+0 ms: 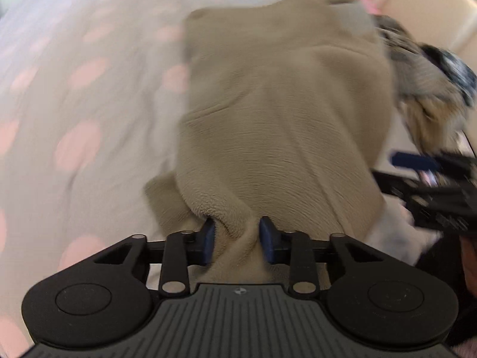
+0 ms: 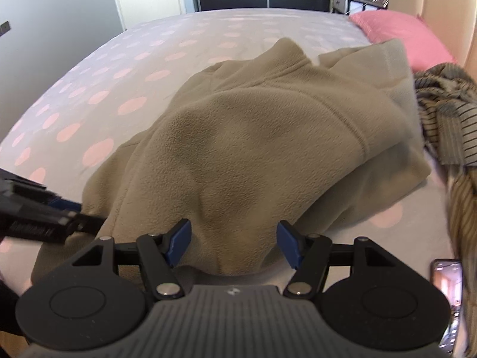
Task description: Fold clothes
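Now we see the beige fleece (image 2: pixel 262 137) heaped on the dotted bed (image 2: pixel 125 59) | left gripper (image 1: pixel 237 240) pinches its near hem | right gripper (image 2: pixel 234 243) — jaws apart — straddles a fold, grip unclear.

Khaki garment (image 2: pixel 253 137): matt fleece, fine pebbled nap. Bedsheet (image 2: pixel 125 59): smooth matt cloth, pink dots. Pillow (image 2: pixel 399 35), upper right: pink textured cloth. Striped garment (image 2: pixel 447 125), right edge: thin crumpled weave. Right tool (image 2: pixel 234 243): matt black plastic, ribbed grey housing, metal pins.

Tan fleece garment (image 2: pixel 253 137) lies rumpled on bed.
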